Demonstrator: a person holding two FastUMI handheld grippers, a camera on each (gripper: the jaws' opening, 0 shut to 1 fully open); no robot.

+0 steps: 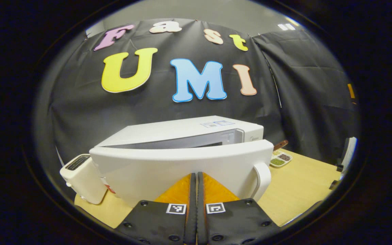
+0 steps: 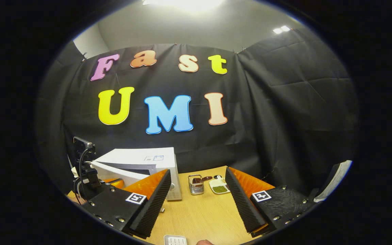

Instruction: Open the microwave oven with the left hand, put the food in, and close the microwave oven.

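Note:
The white microwave (image 1: 182,131) stands close in front of me on the wooden table. Its door (image 1: 168,166) is ajar, with a narrow gap along the top edge, and the door handle (image 1: 262,179) hangs at the right end. My left gripper (image 1: 196,175) is shut with nothing between its fingers, its tips against the door's front face. In the right gripper view the microwave (image 2: 138,161) sits at the left, with the left gripper (image 2: 90,177) before its door. My right gripper (image 2: 197,173) is open and holds nothing, above the table.
A white toaster (image 1: 82,178) stands left of the microwave. A small divided dish of beans (image 1: 280,159) lies to its right, seen again as a dish (image 2: 219,186) beside a metal basket (image 2: 196,185). A white object (image 2: 175,240) lies at the table's near edge.

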